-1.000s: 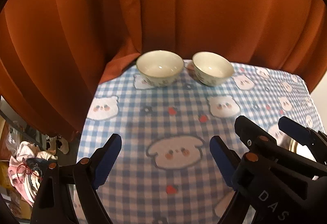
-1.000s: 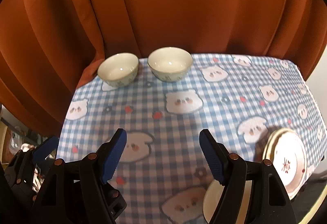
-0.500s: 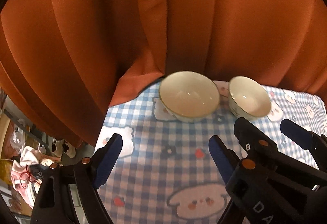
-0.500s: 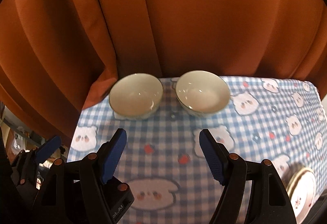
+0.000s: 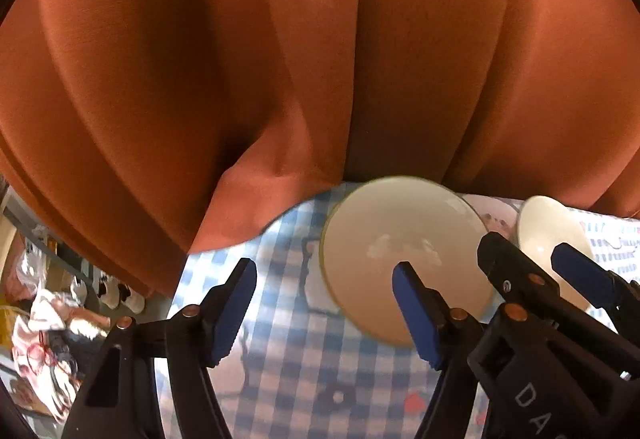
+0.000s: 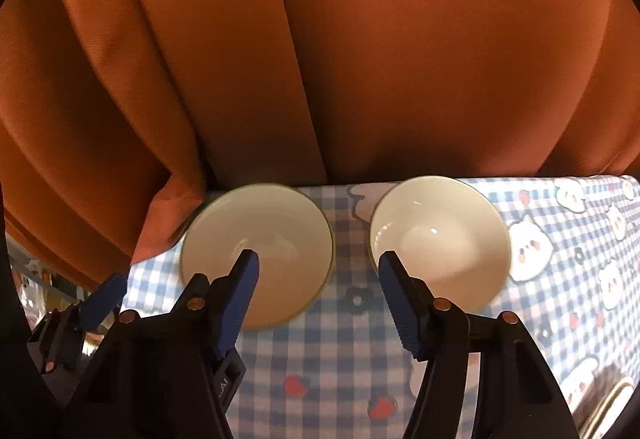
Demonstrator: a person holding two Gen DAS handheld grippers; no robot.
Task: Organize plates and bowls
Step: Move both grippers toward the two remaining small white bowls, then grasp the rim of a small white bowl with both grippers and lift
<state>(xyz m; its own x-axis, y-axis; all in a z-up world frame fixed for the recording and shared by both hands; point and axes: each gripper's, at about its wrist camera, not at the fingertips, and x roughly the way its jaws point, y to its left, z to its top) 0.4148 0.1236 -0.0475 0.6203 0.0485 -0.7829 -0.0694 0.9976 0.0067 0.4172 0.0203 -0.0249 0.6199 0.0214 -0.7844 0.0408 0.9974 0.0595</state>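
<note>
Two cream bowls sit side by side, apart, at the far edge of the surface point(image 6: 352, 371), which carries a blue checked cloth and backs onto a rust-coloured curtain point(image 6: 360, 59). Each bowl is glossy, empty and upright, with a thin dark rim line. The left tool point(image 5: 324, 303) is closing with nothing gripped; one finger overlaps the left bowl point(image 5: 404, 259), probably to pinch its near wall. The right tool point(image 6: 316, 279) is also closing on nothing, aimed between the left bowl and the right bowl point(image 6: 440, 239). A plate edge point(image 6: 612, 399) shows at lower right.
</note>
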